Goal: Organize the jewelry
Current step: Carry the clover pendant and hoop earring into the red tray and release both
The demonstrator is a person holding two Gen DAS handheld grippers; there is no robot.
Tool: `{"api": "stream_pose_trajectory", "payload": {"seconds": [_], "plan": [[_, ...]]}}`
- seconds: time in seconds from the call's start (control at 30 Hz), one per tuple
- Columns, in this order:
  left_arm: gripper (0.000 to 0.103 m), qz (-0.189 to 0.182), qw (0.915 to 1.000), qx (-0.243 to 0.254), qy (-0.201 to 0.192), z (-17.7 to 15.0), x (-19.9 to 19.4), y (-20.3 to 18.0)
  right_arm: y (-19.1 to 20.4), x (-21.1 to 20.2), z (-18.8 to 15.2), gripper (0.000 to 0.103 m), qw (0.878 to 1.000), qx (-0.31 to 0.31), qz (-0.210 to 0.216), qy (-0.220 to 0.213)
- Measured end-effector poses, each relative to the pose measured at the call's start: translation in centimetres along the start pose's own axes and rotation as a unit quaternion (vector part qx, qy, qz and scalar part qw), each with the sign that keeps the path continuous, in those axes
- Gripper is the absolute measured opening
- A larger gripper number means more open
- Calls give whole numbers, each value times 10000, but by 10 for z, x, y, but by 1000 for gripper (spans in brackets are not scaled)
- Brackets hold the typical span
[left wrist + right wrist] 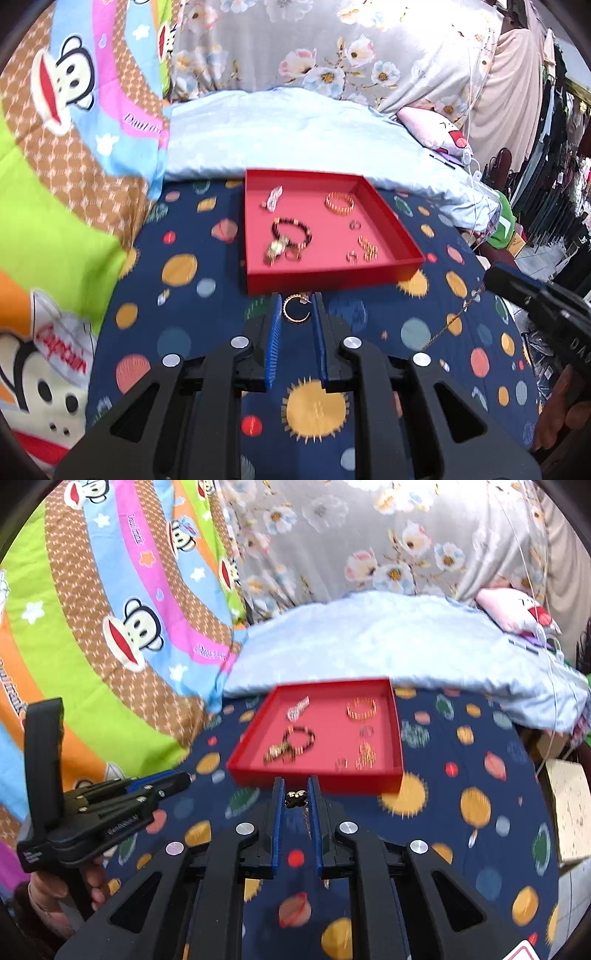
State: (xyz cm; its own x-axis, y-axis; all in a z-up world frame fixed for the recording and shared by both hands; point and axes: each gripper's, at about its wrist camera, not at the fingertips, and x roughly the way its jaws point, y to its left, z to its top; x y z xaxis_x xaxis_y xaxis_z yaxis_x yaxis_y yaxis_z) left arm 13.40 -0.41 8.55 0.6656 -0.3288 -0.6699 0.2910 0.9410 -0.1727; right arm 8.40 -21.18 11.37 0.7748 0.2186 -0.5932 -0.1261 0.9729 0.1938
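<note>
Planet-print bedsheet [192,325] carrying a red tray [332,275] of jewelry.
Left gripper [295,308] pinches a gold hoop [295,309]; right gripper [295,794] pinches a dark clover charm [296,798] on a chain [448,325].

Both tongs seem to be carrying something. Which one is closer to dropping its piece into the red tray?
Probably the left tongs: their gold hoop sits just short of the red tray. The right tongs, holding a chained pendant, look comparably near.

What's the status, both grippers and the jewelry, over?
Left gripper shut on gold hoop. Right gripper shut on chain pendant. Red tray just ahead, already holding pieces. Path unobstructed.
</note>
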Motion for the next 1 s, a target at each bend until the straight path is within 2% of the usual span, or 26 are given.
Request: {"api": "stream_pose_trajectory", "payload": {"seconds": [0.3,0.53,0.77,0.83,1.0], "plan": [[16,-75,9994,187,-289,58,13,-8,-7,13,57,11,9994,-119,150,-301],[16,-160,9991,277,-283,106,42,-15,-16,44,105,11,9992,-220,124,-315],[16,-32,9991,336,-256,145,84,-18,-34,90,141,11,9997,-150,106,-142],[16,91,9989,391,-228,152,100,-20,-37,106,145,11,9998,-157,44,-62],[16,124,9991,394,-24,163,138,-22,-43,149,148,12,9996,-195,-48,223]]}}
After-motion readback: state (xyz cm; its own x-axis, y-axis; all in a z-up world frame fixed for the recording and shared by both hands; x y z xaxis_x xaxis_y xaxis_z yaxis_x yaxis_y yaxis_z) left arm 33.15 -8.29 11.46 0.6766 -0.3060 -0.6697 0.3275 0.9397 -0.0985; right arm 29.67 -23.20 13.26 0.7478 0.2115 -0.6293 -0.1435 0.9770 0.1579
